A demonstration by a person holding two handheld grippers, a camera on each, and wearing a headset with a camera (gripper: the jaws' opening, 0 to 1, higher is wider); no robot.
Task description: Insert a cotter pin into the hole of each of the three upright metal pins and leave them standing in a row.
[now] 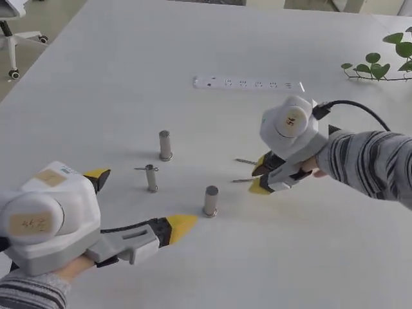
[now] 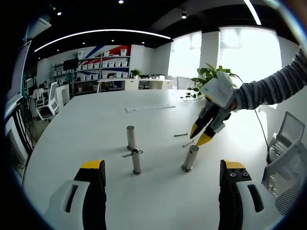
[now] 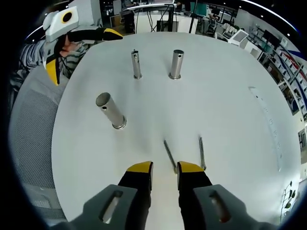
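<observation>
White power strip (image 1: 248,84) beyond pins (image 1: 165,145); left hand-held gripper (image 1: 141,199) wide, empty; right hand-held gripper (image 1: 259,179) barely apart.

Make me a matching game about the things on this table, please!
Things:
1 middle metal pin
2 power strip
3 plant
4 left hand-held gripper

Clues:
a green leaves
b jaws wide open
c white, lying flat
d cotter pin through its top

Pairs: 1-d, 2-c, 3-a, 4-b.

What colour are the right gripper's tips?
Yellow. Tips of the right gripper show best in the right gripper view.
</observation>
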